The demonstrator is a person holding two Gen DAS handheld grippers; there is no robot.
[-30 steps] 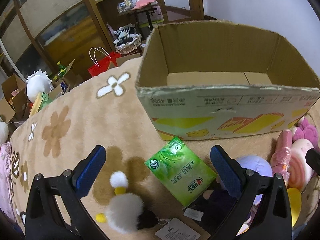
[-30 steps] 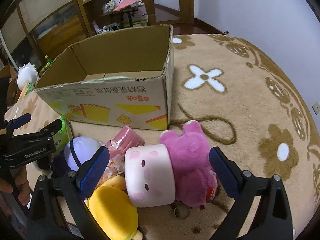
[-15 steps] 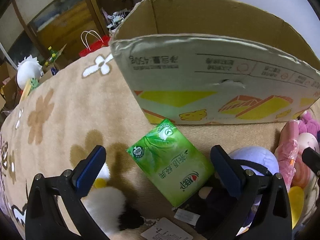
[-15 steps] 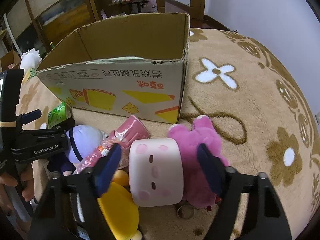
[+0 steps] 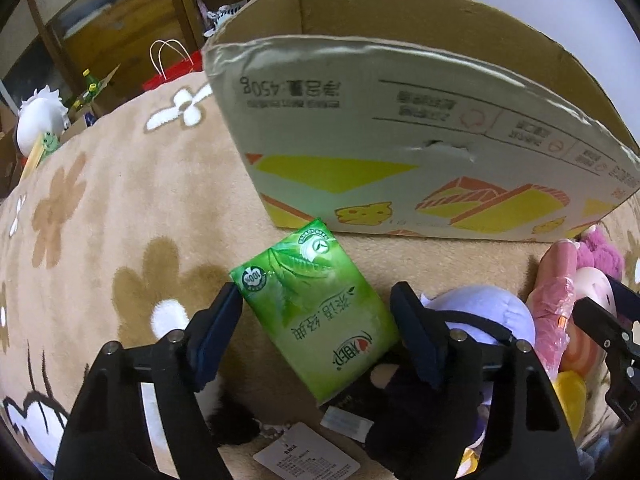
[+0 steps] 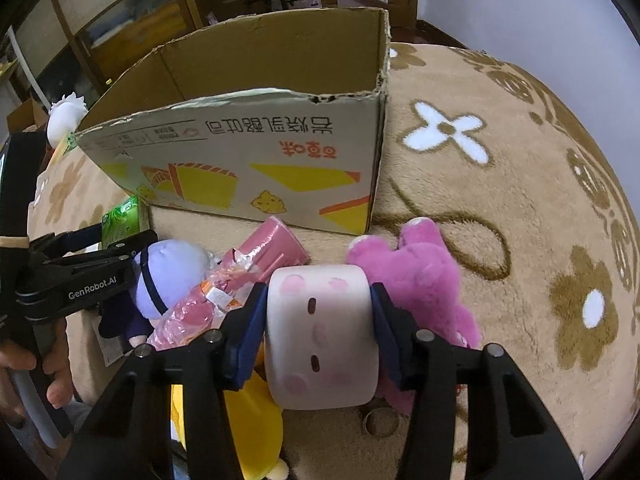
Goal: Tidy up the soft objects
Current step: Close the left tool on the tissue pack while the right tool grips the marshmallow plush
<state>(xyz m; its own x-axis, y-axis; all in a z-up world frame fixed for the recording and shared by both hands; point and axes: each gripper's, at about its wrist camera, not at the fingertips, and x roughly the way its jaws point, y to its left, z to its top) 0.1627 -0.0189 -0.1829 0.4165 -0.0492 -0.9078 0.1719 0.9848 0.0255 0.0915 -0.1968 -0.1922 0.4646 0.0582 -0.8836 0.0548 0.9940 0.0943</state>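
A green tissue pack (image 5: 316,304) lies askew on the flowered carpet in front of the open cardboard box (image 5: 400,140). My left gripper (image 5: 317,294) straddles the pack. Its jaws are closing, and the blue pads meet the pack's left corner and right edge. In the right wrist view, my right gripper (image 6: 319,292) is closing on a white marshmallow plush (image 6: 320,340), with both pads pressed against its sides. The left gripper (image 6: 120,240) also shows there, at the left by the green tissue pack (image 6: 120,216).
A pink bear plush (image 6: 416,276) lies right of the white one. A pink wrapped bundle (image 6: 240,276), a lilac-headed doll (image 6: 168,268) and a yellow plush (image 6: 248,420) lie to its left. A white fluffy toy (image 5: 172,320) sits under the left finger. A hand (image 6: 24,360) grips the left tool.
Both pairs of jaws have narrowed from wide open. The left gripper sank toward the tissue pack. The right pads came in against the white plush.
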